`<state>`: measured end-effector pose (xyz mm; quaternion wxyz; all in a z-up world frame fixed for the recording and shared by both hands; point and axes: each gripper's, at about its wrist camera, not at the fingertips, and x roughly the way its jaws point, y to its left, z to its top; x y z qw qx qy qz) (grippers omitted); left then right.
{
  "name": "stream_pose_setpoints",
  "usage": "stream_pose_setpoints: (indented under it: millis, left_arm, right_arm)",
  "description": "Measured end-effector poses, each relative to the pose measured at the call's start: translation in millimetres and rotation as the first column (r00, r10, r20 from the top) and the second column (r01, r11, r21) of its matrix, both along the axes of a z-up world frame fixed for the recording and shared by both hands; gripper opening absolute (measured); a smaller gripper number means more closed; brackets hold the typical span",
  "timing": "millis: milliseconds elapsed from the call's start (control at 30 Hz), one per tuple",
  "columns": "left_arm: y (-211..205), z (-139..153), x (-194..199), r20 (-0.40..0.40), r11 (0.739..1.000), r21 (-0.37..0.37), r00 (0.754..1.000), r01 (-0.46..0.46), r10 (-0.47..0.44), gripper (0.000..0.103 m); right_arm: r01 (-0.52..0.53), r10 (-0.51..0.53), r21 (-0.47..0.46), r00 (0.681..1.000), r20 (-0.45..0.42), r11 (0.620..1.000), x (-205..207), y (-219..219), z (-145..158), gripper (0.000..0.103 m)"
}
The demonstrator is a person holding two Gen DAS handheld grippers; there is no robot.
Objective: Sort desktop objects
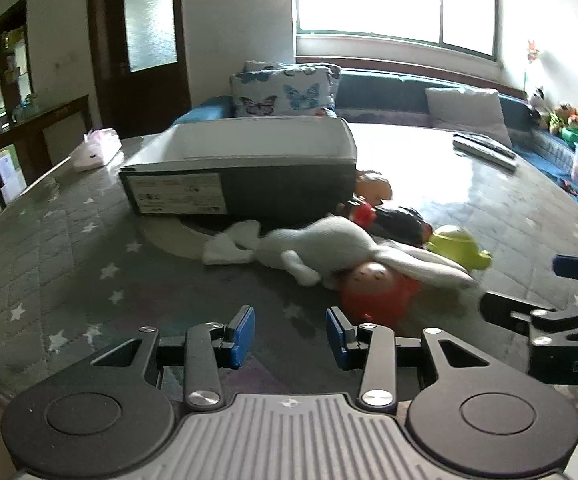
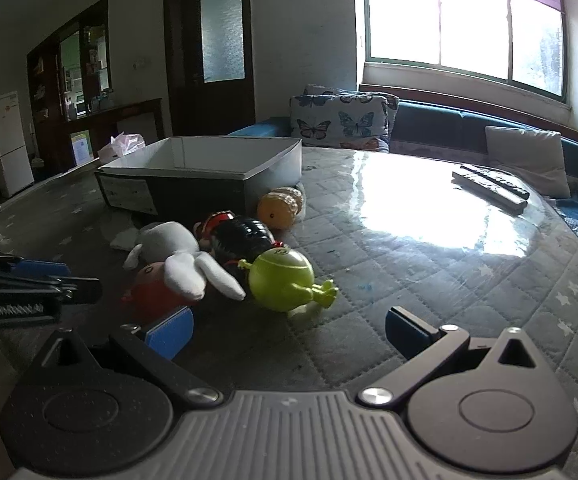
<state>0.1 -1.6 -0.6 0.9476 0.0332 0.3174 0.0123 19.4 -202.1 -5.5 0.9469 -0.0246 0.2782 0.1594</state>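
- Right then, the left gripper (image 1: 290, 338) hung low over the bench (image 1: 69, 248), its jaws moderately apart and holding nothing; it faced the red toy (image 1: 377, 292), likely lining up a pick.
- The right gripper (image 2: 289, 330) stood wide and unladen just short of the green toy (image 2: 281, 278); that spread looked sized for its round body.
- The white plush rabbit (image 1: 329, 248) lay draped across the red toy, touching the black figure (image 2: 241, 240); the orange toy (image 2: 279, 208) rested against the open box (image 2: 201, 176), seemingly the sorting target, set right behind the pile.
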Motion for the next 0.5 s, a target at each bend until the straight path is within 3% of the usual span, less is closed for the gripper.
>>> stream_pose_setpoints:
  millis: [267, 500]
  left_arm:
    - [-19.5, -7.3, 1.4, -0.021, 1.0, 0.029, 1.0, -0.006, 0.007, 0.042]
    - [-7.5, -7.6, -2.1, -0.062, 1.0, -0.013, 0.998, 0.001, -0.002, 0.042]
  right_arm:
    - [-0.014, 0.013, -0.027, 1.0, -0.028, 1.0, -1.9, 6.8, -6.6, 0.103]
    - [-0.034, 0.031, -0.044, 0.998, -0.063, 0.998, -4.1, 12.1, -9.7, 0.103]
